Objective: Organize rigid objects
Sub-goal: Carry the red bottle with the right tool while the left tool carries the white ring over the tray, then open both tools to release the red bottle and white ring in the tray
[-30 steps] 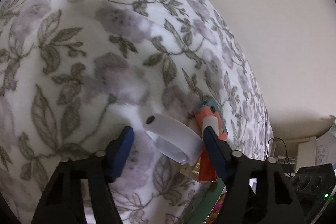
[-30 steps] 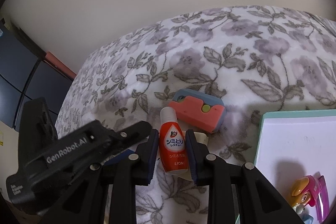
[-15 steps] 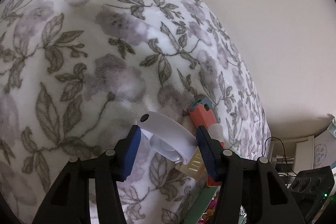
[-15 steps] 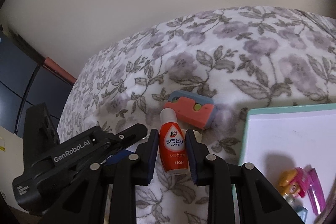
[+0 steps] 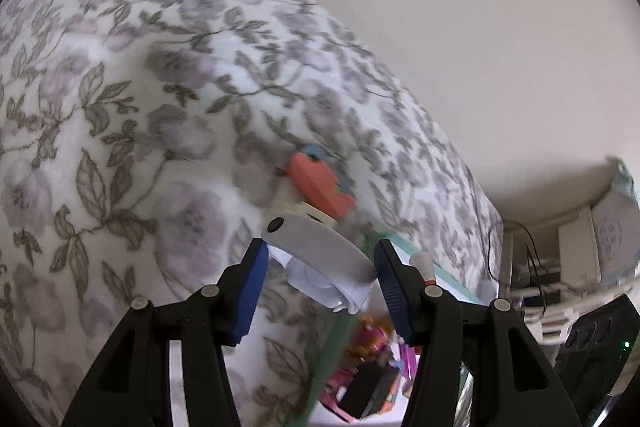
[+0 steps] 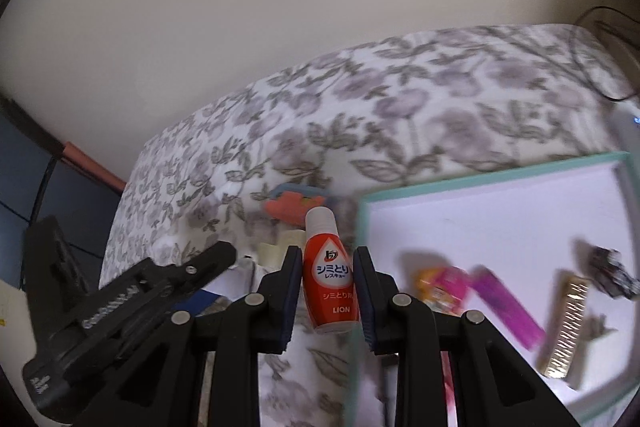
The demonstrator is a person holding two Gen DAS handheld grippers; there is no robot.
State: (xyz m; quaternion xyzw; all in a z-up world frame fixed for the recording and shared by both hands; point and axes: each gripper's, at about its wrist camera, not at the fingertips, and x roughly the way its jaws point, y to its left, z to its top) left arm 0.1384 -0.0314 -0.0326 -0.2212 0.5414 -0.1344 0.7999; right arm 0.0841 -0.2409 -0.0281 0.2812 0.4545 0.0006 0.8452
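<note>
In the left wrist view my left gripper [image 5: 320, 277] is shut on a flat white plastic gadget [image 5: 316, 251] with a black dot, held above the floral bedspread [image 5: 120, 131]. In the right wrist view my right gripper [image 6: 328, 261] is shut on a small red bottle [image 6: 329, 287] with a white cap, upright between the pads. A coral and blue plastic item [image 5: 320, 183] [image 6: 294, 205] lies on the bed beyond both. To the right lies a white tray with a teal rim [image 6: 500, 179], holding a pink toy [image 6: 444, 285], a purple piece [image 6: 508, 301] and a gold bar [image 6: 568, 327].
A beige item [image 6: 276, 251] lies on the bed just past the grippers. The left gripper's black body [image 6: 120, 307] shows left of the bottle. A plain wall [image 6: 280, 7] backs the bed. Shelves with cables [image 5: 552, 267] stand at right, dark furniture [image 6: 60, 195] at left.
Both grippers have risen with their objects and shifted toward the tray, which now fills more of the right wrist view. The left jaws narrowed onto the white gadget.
</note>
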